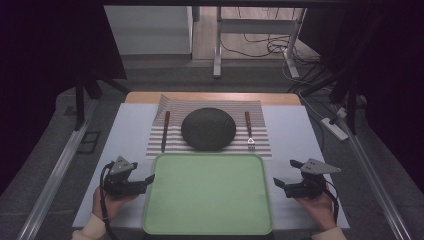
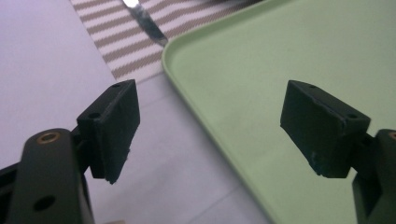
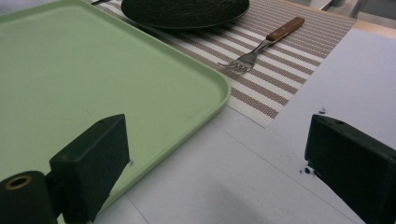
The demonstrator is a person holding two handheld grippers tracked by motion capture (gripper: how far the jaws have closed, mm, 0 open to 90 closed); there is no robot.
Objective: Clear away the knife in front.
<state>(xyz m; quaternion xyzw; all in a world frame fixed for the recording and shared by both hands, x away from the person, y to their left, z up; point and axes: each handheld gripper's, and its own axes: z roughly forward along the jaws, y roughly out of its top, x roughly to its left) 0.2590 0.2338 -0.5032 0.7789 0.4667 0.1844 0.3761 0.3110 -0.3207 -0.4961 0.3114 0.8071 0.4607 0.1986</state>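
— On the worktop [image 1: 292, 135], what lies nearest to the person?

— Nearest is a green tray [image 1: 207, 195], with nothing on it. It sits between the two hands. Behind it, touching or almost touching its far edge, there is a striped placemat [image 1: 260, 140].

— And what is on the placemat?

— A dark round plate [image 1: 208, 128] is in the middle. A knife [image 1: 164, 131] with a brown handle lies to the left of the plate, and a fork [image 1: 248, 131] with a brown handle lies to the right, its prongs toward the tray. Both are apart from the plate.

— Where is the left gripper [image 1: 148, 179]?

— It is just beside the left edge of the tray, held by the left hand [image 1: 106, 200]. Its jaws are wide apart and hold nothing. In the left gripper view, the corner of the tray [image 2: 280, 93] is seen between the jaws, and the knife blade [image 2: 147, 21] is farther off on the placemat [image 2: 121, 51].

— And the right gripper [image 1: 280, 183]?

— It is just beside the right edge of the tray, in the right hand [image 1: 317, 202]. Its jaws are also wide apart, with nothing between them. In the right gripper view I see the tray corner [image 3: 140, 88], the fork [image 3: 264, 46] and the plate [image 3: 184, 13] beyond.

— Does any gripper touch the tray?

— I cannot tell this for sure.
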